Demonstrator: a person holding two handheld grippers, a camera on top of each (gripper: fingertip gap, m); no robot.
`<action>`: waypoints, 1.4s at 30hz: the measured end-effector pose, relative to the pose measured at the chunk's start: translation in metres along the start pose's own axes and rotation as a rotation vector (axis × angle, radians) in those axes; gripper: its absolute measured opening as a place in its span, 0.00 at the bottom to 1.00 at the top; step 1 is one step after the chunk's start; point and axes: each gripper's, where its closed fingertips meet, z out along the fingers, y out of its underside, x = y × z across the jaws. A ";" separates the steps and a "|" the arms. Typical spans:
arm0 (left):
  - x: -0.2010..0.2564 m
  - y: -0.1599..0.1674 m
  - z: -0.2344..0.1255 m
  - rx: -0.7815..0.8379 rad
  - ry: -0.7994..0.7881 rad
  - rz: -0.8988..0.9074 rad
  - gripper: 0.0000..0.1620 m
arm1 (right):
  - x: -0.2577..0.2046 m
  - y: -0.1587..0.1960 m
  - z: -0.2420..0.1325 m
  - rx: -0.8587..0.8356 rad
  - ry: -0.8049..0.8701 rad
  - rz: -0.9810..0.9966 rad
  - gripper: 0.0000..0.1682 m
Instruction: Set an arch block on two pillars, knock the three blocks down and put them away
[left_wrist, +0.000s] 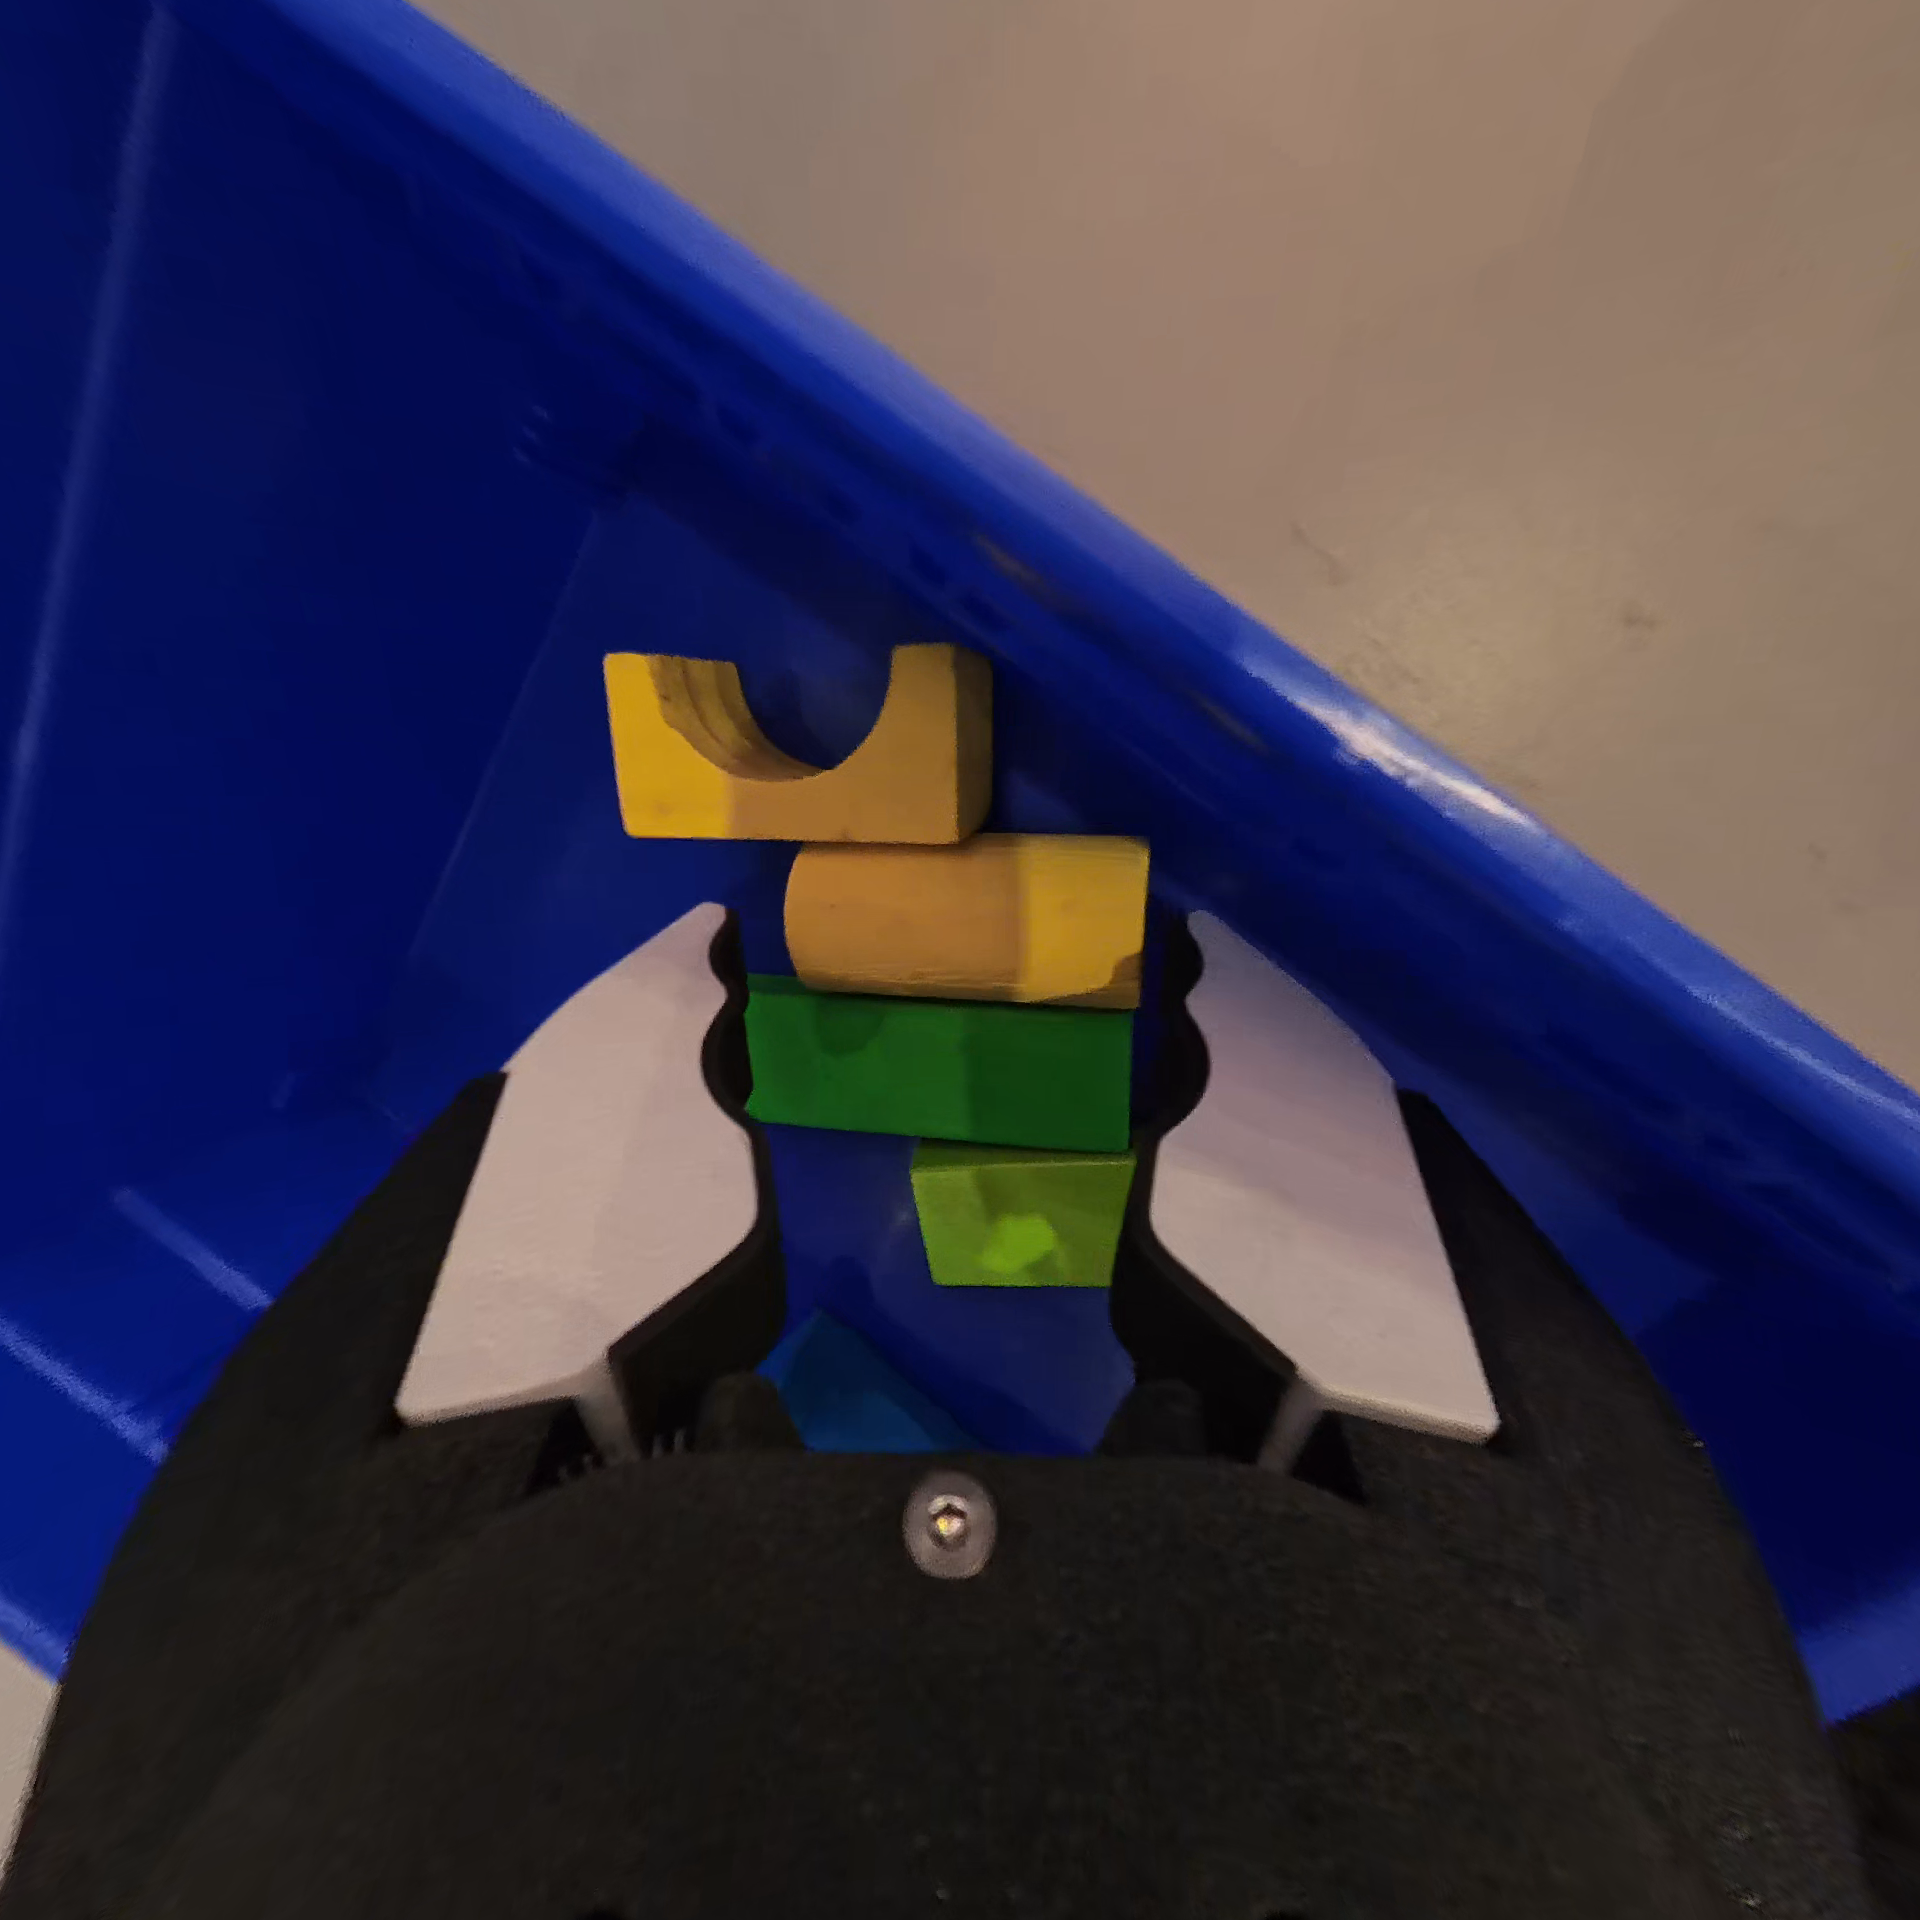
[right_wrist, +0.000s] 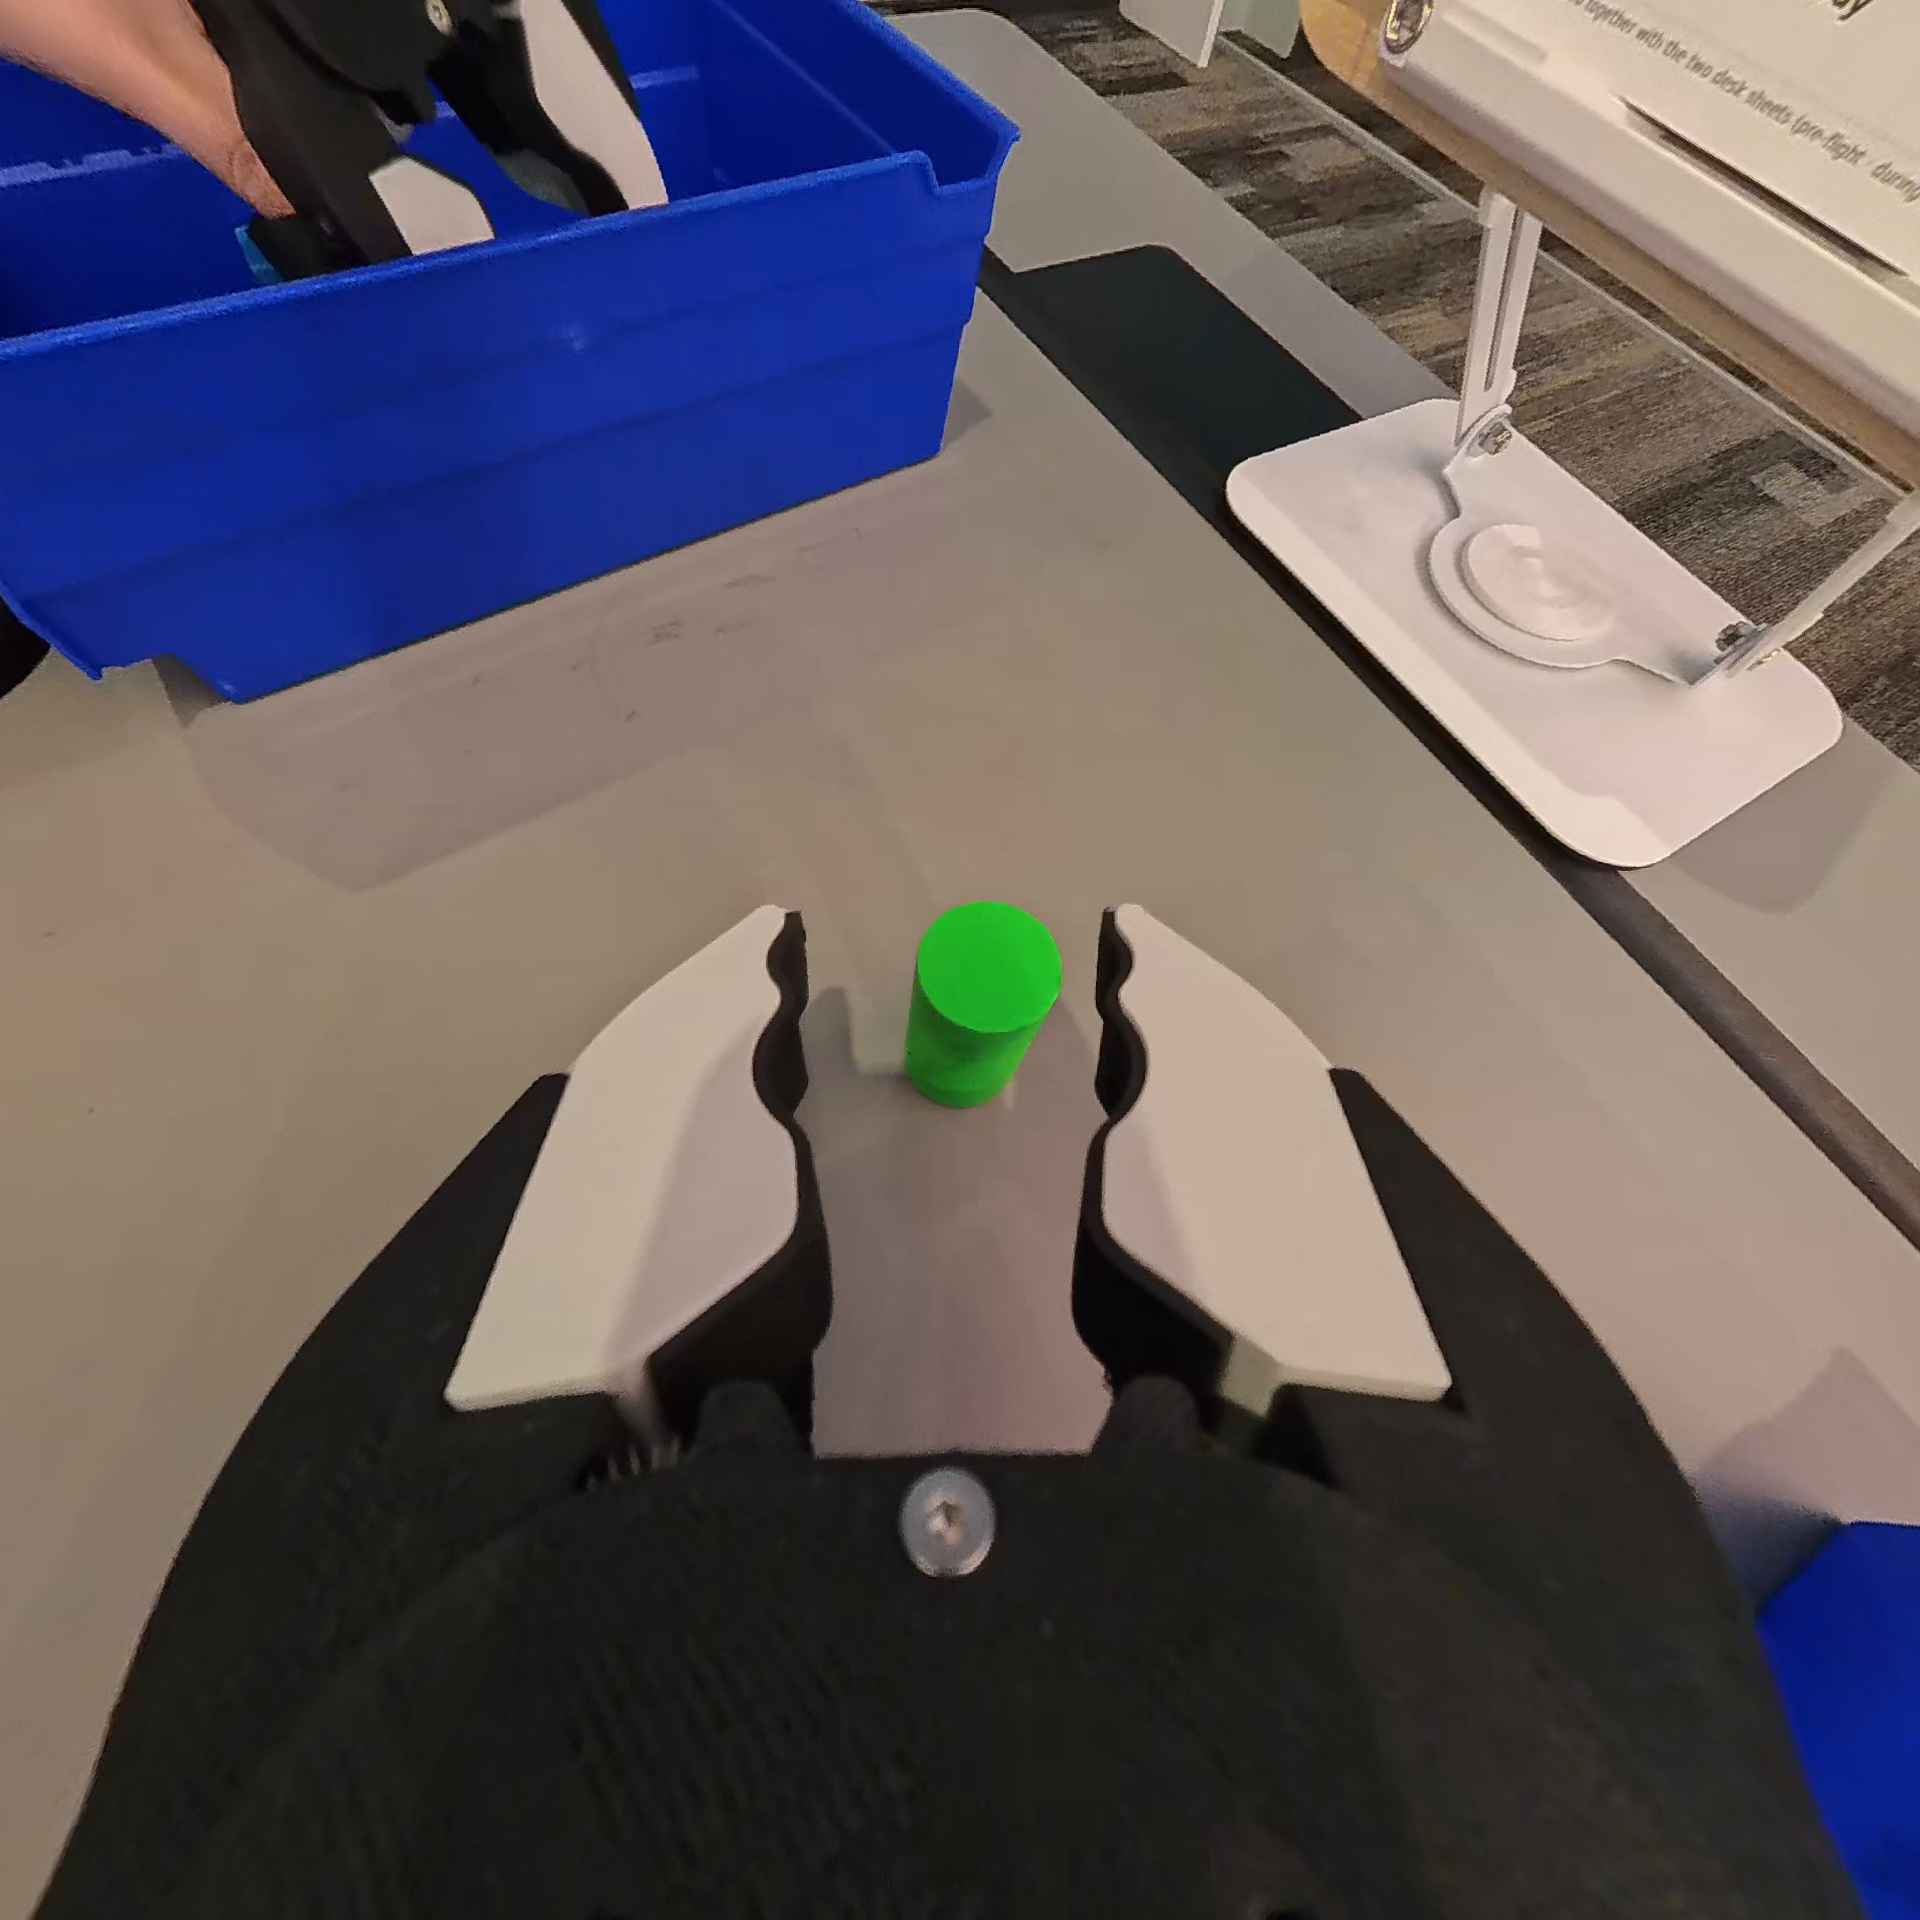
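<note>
Blocks sit in two places: a green cylinder (right_wrist: 982, 1003) stands upright on the table (right_wrist: 520, 935), and the rest lie in the blue bin (left_wrist: 312, 727) — a yellow arch (left_wrist: 795, 748) lying notch-up, a yellow cylinder (left_wrist: 966, 920) on its side, a dark green block (left_wrist: 935, 1060), a lighter green one (left_wrist: 1023, 1210) and a bit of blue block (left_wrist: 852, 1392).

My right hand-held gripper (right_wrist: 951, 977) is open and empty, jaws either side of the green cylinder, not touching. My left hand-held gripper (left_wrist: 951, 997) is open too, flanking the dark green block; contact I cannot tell.

I judge these painted wood — light, stiff, a little slick. I'd take the cylinder across its round sides, mid-height; the arch by its flat faces.

Only the left wrist view shows the bin's contents. Only the right shows the table, a white stand (right_wrist: 1538, 665), and a hand (right_wrist: 156, 94) holding the left gripper in the bin.
</note>
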 end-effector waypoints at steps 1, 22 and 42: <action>0.001 0.002 0.003 -0.019 0.012 0.002 0.48 | 0.000 0.001 0.000 -0.003 -0.004 0.003 0.33; 0.119 -0.106 -0.199 0.663 -0.203 0.373 0.43 | -0.085 -0.083 -0.065 0.251 -0.629 0.428 0.31; 0.200 -0.132 -0.192 0.708 -0.020 0.468 0.49 | -0.048 -0.058 -0.075 0.153 -0.605 0.435 0.19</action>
